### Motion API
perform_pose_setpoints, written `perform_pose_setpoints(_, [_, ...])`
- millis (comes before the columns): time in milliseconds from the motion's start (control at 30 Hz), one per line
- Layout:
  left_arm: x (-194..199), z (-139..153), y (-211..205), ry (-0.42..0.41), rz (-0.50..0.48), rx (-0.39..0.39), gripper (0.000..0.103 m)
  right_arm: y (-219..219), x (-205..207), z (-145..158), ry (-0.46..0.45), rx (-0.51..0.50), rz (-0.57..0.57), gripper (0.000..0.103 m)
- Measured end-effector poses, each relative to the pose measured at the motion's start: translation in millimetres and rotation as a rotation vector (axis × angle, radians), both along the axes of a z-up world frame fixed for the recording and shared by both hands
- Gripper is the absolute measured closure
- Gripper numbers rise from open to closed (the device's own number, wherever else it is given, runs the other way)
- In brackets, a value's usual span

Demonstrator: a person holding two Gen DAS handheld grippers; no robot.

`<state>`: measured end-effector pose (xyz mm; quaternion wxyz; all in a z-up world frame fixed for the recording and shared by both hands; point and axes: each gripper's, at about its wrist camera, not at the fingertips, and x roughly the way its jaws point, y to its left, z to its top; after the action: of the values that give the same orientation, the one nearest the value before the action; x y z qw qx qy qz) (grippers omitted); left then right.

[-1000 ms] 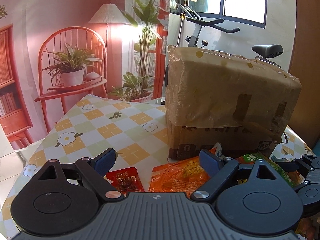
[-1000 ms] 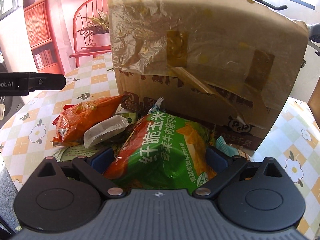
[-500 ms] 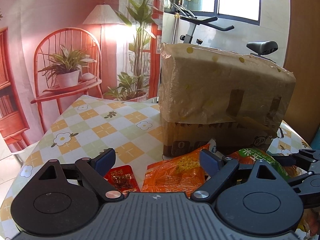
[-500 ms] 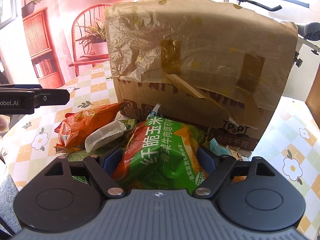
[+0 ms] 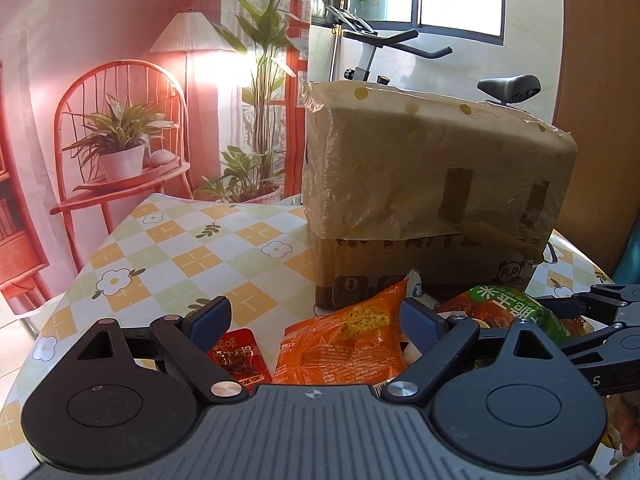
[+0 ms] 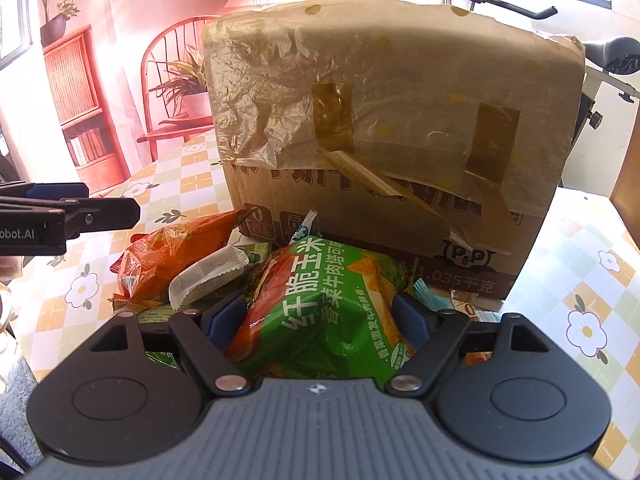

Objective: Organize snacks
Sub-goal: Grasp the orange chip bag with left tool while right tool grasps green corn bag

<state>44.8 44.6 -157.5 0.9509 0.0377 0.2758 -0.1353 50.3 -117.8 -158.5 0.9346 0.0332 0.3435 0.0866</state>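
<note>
Green chip bag with Chinese lettering sits squeezed in the right tool; at nine o'clock, the gaping left tool reads "obot.AI".

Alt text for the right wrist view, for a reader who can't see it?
The right gripper straddles a green snack bag atop a snack pile, its pads against the bag's sides. Behind stands a taped cardboard box on a checked tablecloth; the left gripper pokes in at left.
</note>
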Motion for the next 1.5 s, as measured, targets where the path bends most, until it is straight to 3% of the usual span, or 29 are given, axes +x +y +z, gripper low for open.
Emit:
perform_pose_setpoints(400, [7.3, -18.1, -14.0, 0.060, -0.118, 0.068, 0.009, -0.4, -1.4, -0.8, -0.006, 0.010, -0.008, 0.022])
perform_pose_setpoints(733, [18.7, -48.4, -21.8, 0.121, -0.076, 0.204, 0.013, -3.0, -2.6, -1.5, -0.011, 0.028, -0.010, 0.022])
perform_pose_setpoints(867, [23.2, -50.9, -15.6, 0.135, -0.072, 0.180, 0.040, -5.2, -2.6, -2.6, -0.009, 0.036, -0.017, 0.022])
perform_pose_setpoints(933, [20.8, -45.4, -13.3, 0.113, -0.079, 0.176, 0.046, -5.9, -2.7, -2.6, -0.010, 0.037, -0.017, 0.023])
perform_pose_setpoints(1133, [8.5, -23.1, -9.1, 0.021, -0.067, 0.118, 0.048, -5.7, -6.9, 1.8, -0.030, 0.042, -0.015, 0.028])
perform_pose_setpoints(1333, [0.9, -0.7, -4.9, -0.005, -0.038, 0.060, 0.048, -8.2, -11.5, 9.8, -0.043, 0.051, -0.009, 0.036])
perform_pose_setpoints(1500, [-7.0, 1.6, -4.7, 0.002, -0.031, 0.053, 0.048, -3.6, -15.8, 16.7, -0.039, -0.007, 0.027, 0.031])
